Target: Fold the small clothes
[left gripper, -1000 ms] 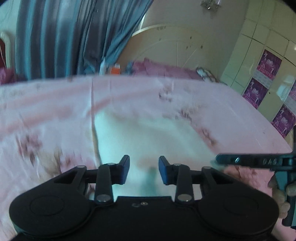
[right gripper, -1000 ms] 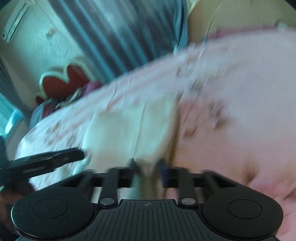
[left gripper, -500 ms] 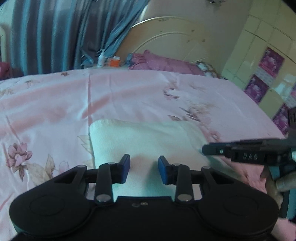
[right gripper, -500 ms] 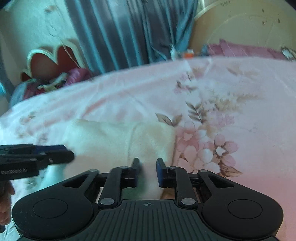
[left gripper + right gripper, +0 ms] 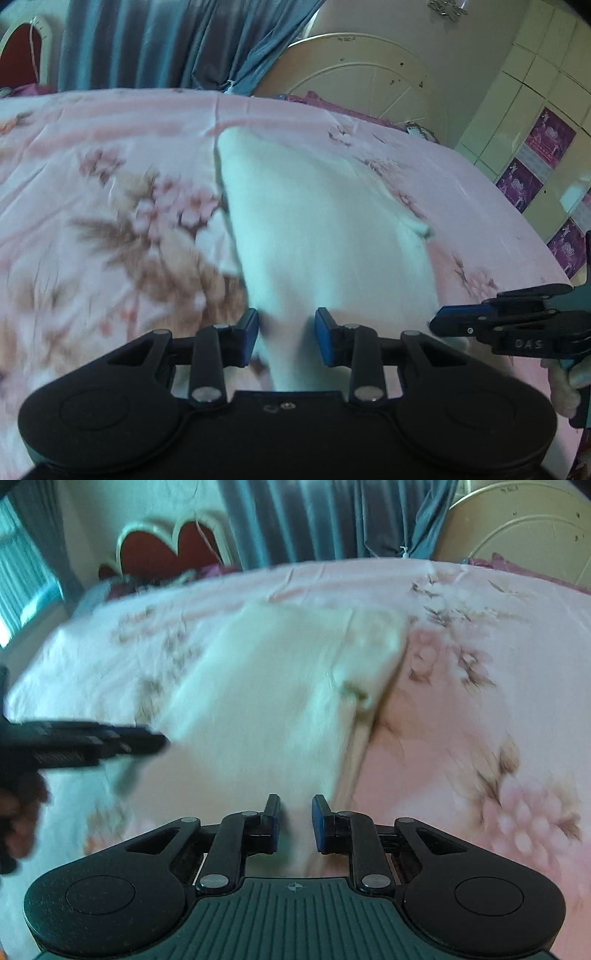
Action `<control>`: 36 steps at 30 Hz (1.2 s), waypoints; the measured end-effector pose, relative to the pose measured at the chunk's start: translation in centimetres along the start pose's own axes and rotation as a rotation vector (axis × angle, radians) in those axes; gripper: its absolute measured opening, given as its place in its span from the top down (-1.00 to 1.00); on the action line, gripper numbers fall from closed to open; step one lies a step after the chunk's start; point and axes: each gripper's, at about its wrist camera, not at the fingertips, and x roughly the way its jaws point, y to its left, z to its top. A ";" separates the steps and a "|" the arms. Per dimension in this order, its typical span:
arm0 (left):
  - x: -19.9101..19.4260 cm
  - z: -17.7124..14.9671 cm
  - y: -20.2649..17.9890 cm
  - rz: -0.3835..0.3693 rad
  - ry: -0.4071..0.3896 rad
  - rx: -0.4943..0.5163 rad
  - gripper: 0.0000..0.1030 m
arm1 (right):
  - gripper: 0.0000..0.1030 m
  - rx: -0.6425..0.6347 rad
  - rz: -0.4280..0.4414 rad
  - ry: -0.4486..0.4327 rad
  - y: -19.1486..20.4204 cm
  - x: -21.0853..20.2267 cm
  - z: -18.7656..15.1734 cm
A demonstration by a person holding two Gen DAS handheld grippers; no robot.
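Your left gripper (image 5: 286,341) has its blue-padded fingers parted by a clear gap, and the near end of the white garment (image 5: 321,236) runs up between them; blur hides whether the pads touch the cloth. Your right gripper (image 5: 293,823) is parted a little less, with the garment's near edge lying in the gap; again, you cannot tell contact.

The garment (image 5: 273,686) is soft, fleecy white cloth, folded into a long panel that looks tapered under the fisheye lens, with a second layer showing along its right side and a small rumpled tab at that edge. It lies on the pink floral bedsheet (image 5: 110,206), a smooth, faintly creased fabric printed with brownish sprays and pale blossoms. Behind it stand a cream arched headboard (image 5: 354,85), grey-blue curtains (image 5: 166,40) and cream panelled wardrobe doors (image 5: 535,122) bearing purple posters.

Compared with half a second ago, the garment fills far more of both views and stretches away lengthwise rather than lying as a low, wide rectangle. Both views have turned blurry again. Your right gripper's fingers now stand wider apart, and each tool sits lower in the other's view.
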 end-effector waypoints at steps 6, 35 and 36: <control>-1.8 -2.2 -0.6 0.050 0.020 0.000 0.35 | 0.63 0.000 -0.011 -0.014 -0.1 -2.1 -1.2; -2.6 -2.1 -3.8 0.235 -0.021 -0.007 -0.68 | -0.44 0.270 -0.014 -0.216 -3.4 -4.6 -0.9; -2.6 -2.0 -3.9 0.236 -0.024 -0.003 -0.70 | -0.48 0.285 -0.006 -0.228 -3.7 -4.7 -1.0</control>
